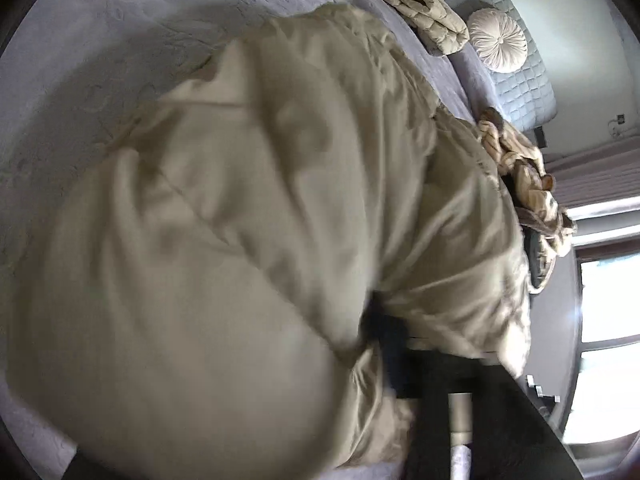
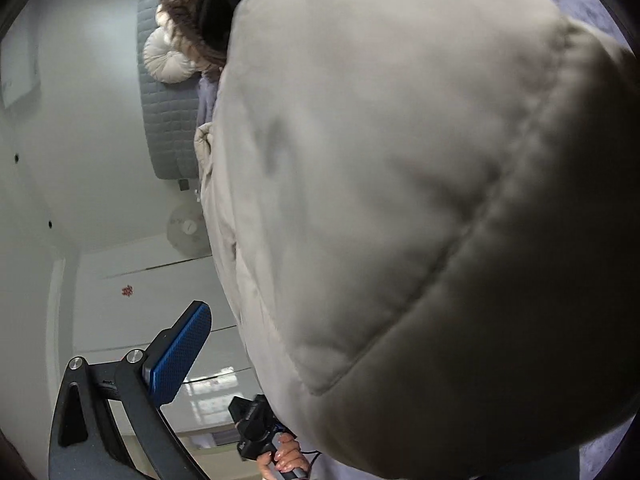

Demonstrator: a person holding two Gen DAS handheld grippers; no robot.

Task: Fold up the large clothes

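Note:
A large beige puffer coat (image 1: pixel 248 200) is lifted over a lavender-grey bed (image 1: pixel 100 40) and fills most of both views; it also shows in the right wrist view (image 2: pixel 400 200). My left gripper (image 1: pixel 384 344) is shut on a fold of the coat, its dark fingers mostly buried in fabric. In the right wrist view one finger with a blue pad (image 2: pixel 180 356) stands clear at the lower left, and the other finger is hidden behind the coat. The other hand-held gripper (image 2: pixel 256 424) shows below the coat, held by a hand.
A folded beige quilted garment (image 1: pixel 416 4) and a round white cushion (image 1: pixel 498 40) lie near the grey quilted headboard (image 1: pixel 520 80). A fur-trimmed garment (image 1: pixel 520 168) lies at the bed's edge. A bright window (image 1: pixel 608 320) is at the right.

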